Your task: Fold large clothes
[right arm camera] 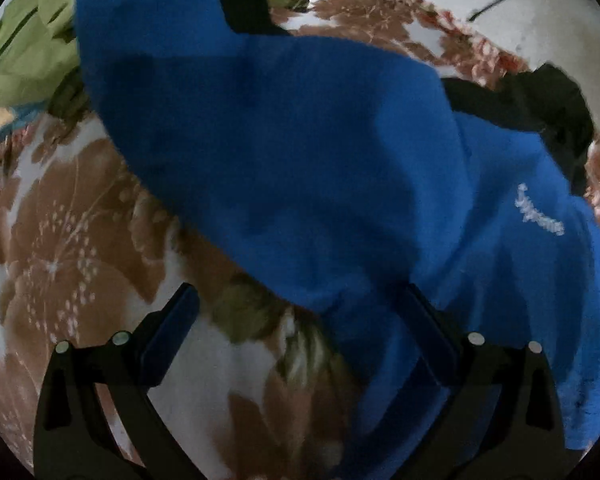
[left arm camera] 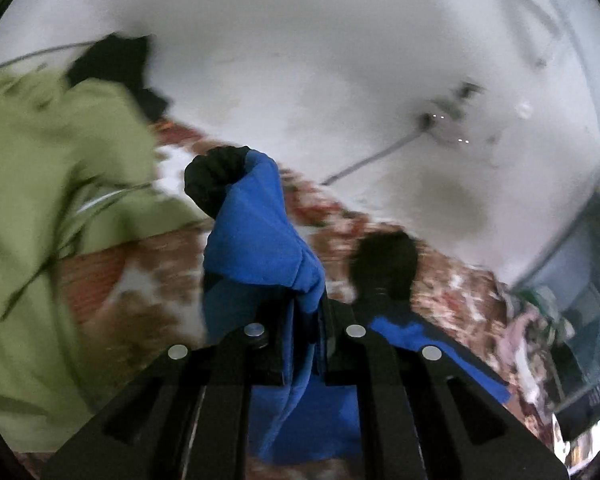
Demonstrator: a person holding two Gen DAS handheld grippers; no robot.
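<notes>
A blue garment with black cuffs and trim [right arm camera: 300, 152] lies partly lifted over a floral brown-and-white sheet [right arm camera: 72, 240]. It has small white lettering [right arm camera: 540, 210] on the right. My left gripper [left arm camera: 302, 312] is shut on a fold of the blue garment [left arm camera: 256, 236], and a black cuff [left arm camera: 216, 180] sticks up past it. My right gripper [right arm camera: 300, 320] is open, low over the sheet. Its right finger [right arm camera: 428, 328] touches the garment's lower edge. Nothing is between the jaws.
A light green garment [left arm camera: 48, 200] lies bunched at the left, also in the right wrist view [right arm camera: 28, 52]. A grey floor [left arm camera: 340, 60] with a cable [left arm camera: 372, 156] lies beyond the sheet. Shelving or clutter [left arm camera: 572, 300] stands at the right.
</notes>
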